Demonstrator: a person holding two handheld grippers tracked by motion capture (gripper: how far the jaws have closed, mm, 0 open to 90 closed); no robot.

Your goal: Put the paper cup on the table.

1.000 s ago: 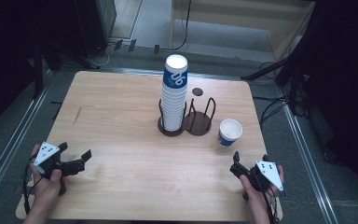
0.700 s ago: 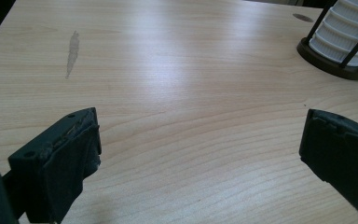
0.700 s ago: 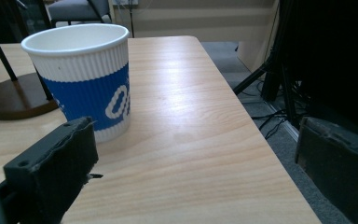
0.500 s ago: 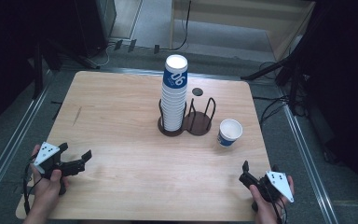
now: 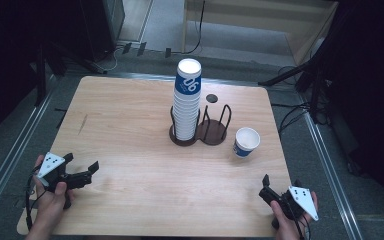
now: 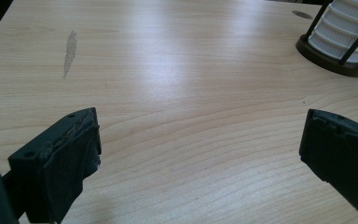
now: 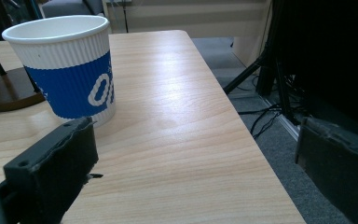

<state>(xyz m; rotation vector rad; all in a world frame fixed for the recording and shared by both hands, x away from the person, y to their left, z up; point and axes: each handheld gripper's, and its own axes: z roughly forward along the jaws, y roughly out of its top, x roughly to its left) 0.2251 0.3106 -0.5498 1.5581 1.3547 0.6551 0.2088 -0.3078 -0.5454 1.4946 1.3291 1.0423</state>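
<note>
My right tongs (image 5: 274,188) sit spread at the bench's (image 5: 130,125) near right corner, pulled back toward me since a second ago; the lone cup (image 5: 246,142) stands upright, mouth up, just ahead to their left. My left tongs (image 5: 82,170), also spread and empty, rest near the left edge, well apart from the cup stack (image 5: 186,100) in its holder (image 5: 215,131)

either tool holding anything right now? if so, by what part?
Nothing. Left tool and right tool are both open and empty; the single cup stands untouched.
</note>
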